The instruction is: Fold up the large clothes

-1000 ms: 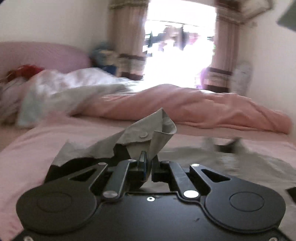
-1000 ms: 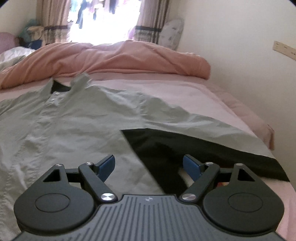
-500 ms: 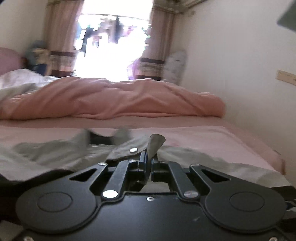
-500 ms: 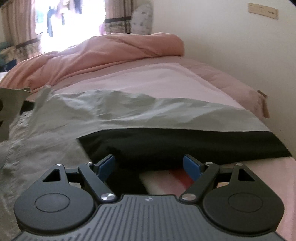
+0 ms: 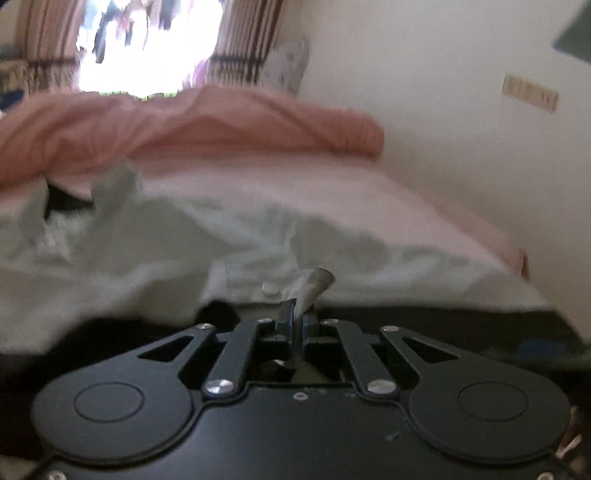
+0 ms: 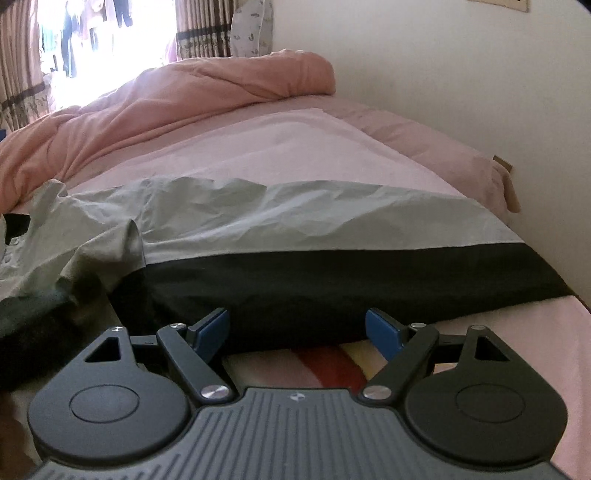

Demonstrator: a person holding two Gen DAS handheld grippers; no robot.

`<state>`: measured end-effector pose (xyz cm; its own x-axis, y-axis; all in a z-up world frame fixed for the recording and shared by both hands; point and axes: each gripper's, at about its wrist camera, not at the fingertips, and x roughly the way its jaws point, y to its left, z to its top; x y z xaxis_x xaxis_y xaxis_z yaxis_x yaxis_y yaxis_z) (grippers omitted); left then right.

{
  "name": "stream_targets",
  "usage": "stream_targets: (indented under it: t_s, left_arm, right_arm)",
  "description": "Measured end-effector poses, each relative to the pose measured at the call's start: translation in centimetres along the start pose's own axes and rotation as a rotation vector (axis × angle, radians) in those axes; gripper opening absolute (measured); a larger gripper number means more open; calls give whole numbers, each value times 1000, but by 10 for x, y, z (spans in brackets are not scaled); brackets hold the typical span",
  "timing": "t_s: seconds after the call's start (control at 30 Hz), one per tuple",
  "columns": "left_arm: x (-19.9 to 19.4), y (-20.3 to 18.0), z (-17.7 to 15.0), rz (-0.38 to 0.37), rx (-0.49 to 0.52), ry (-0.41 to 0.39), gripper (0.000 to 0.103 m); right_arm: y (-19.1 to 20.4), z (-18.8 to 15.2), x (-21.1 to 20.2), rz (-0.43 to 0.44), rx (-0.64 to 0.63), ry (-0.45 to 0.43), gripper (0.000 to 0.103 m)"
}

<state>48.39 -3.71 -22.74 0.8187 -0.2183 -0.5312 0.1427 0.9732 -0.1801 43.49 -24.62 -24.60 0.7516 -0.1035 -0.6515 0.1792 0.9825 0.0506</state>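
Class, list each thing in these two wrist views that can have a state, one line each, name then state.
left gripper: jaws shut on a buttoned flap of the shirt.
right gripper: jaws open, nothing between them.
shirt: grey with a black band, spread on the bed, creased, partly folded over.
quilt: pink, bunched in a heap at the far end.
curtains: drawn apart, daylight between.

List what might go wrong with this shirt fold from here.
1. The left gripper pinches only a thin cuff edge of the shirt; a tug might pull it free.
2. The right gripper is open and holds nothing, so the black hem may drag or bunch.
3. The wrinkles might get folded in.
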Motion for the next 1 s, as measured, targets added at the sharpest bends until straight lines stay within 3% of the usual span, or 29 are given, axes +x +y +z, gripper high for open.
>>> stream_targets:
  t_s: [0.07, 0.1, 0.13, 0.17, 0.2, 0.23, 0.4, 0.53, 0.67, 0.8, 0.87, 1.0]
  left_arm:
    - [19, 4, -12, -22, -8, 69, 12]
    - [24, 6, -13, -25, 5, 50, 14]
    - [24, 5, -11, -32, 20, 53, 24]
    - [22, 4, -8, -47, 29, 63, 37]
    - [19, 4, -3, -69, 28, 70, 70]
    - [13, 5, 1, -79, 18, 58, 83]
    - [-44, 17, 18, -54, 47, -124, 98]
    - [-73, 64, 20, 103, 32, -191, 100]
    - [-84, 129, 12, 279, 4, -157, 100]
    - [-58, 163, -11, 415, 40, -42, 100]
    - [-46, 169, -20, 437, 56, -16, 101]
    - [-42, 169, -14, 447, 40, -56, 102]
  right_arm:
    - [0, 0, -1, 2, -3, -3, 98]
    - [0, 0, -2, 3, -3, -4, 98]
    - [0, 0, -2, 4, -2, -3, 98]
    - [0, 0, -2, 3, -2, -3, 98]
    - [-1, 0, -2, 2, -2, 0, 97]
    - [-1, 0, -2, -2, -1, 0, 97]
    - [-6, 3, -4, 6, 27, -4, 97]
    - [-11, 4, -6, 9, 37, -15, 97]
    - [-11, 5, -6, 11, 28, -18, 97]
    - [-12, 4, -4, 15, 40, -12, 97]
    - [-16, 4, -2, 18, 51, -2, 97]
    - [-38, 9, -4, -23, 69, -23, 97]
